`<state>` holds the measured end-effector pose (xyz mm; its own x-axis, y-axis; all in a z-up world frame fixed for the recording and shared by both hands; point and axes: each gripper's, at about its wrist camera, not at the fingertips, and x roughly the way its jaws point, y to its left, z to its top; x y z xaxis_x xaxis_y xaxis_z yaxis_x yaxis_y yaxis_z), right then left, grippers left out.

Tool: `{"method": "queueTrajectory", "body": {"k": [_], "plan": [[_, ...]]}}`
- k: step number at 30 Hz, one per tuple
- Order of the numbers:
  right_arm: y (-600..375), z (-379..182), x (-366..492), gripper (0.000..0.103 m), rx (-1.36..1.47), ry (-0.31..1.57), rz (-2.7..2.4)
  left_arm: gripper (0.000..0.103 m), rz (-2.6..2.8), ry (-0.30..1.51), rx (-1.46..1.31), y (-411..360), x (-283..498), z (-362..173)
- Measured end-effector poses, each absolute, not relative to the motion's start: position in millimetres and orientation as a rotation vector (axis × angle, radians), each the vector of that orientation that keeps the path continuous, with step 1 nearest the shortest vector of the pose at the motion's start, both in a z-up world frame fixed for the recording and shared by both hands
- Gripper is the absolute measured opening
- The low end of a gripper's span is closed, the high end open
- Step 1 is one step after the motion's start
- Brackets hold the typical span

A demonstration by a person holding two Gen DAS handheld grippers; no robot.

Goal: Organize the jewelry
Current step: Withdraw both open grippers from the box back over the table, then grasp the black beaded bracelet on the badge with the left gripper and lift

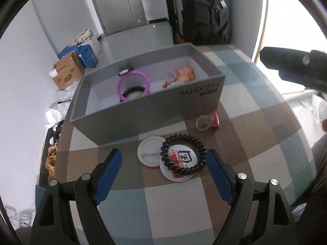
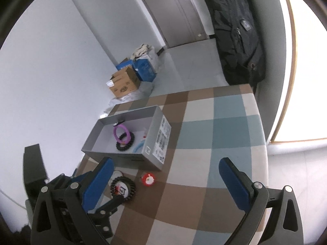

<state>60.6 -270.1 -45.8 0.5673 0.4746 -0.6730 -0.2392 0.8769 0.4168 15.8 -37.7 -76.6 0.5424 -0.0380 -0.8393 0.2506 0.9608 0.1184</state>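
Your grey box [image 1: 143,110] sits at the far left of the checkered table [image 1: 255,94]; near it, a black coil bracelet [image 1: 183,155] lies on two overlapping badges [image 1: 179,169]. Your left gripper [image 1: 164,163] hangs spread and empty around them, so it may pinch a badge too, while your right gripper [image 2: 165,181], also spread and empty, could knock the small red ring [image 2: 148,180].

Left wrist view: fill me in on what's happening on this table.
A person is sorting jewelry into the open grey box. A purple bangle and a black beaded bracelet already lie inside. The left hand-held gripper is open and empty, its fingers either side of a black coil hair tie that rests on a round pin badge. A second badge lies face down beside it. The right hand-held gripper is open too, holding nothing.
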Motion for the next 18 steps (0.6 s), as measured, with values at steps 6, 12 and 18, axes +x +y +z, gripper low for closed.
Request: {"method": "queueTrajectory", "body": {"k": [6,12,18], "plan": [[-274.4,-45.7,59.8,0.103,0.308,0.873,0.427,0.081,-0.194,0.99,0.257,-45.2,15.6,-82.3],[-277.2,-44.9,59.4,0.103,0.32,0.871,0.428,0.081,-0.166,0.969,0.304,-50.9,13.5,-86.8],[-278.6,-45.2,59.9,0.103,0.328,0.873,0.433,0.071,-0.178,0.945,0.336,-56.4,11.5,-85.5]]}}
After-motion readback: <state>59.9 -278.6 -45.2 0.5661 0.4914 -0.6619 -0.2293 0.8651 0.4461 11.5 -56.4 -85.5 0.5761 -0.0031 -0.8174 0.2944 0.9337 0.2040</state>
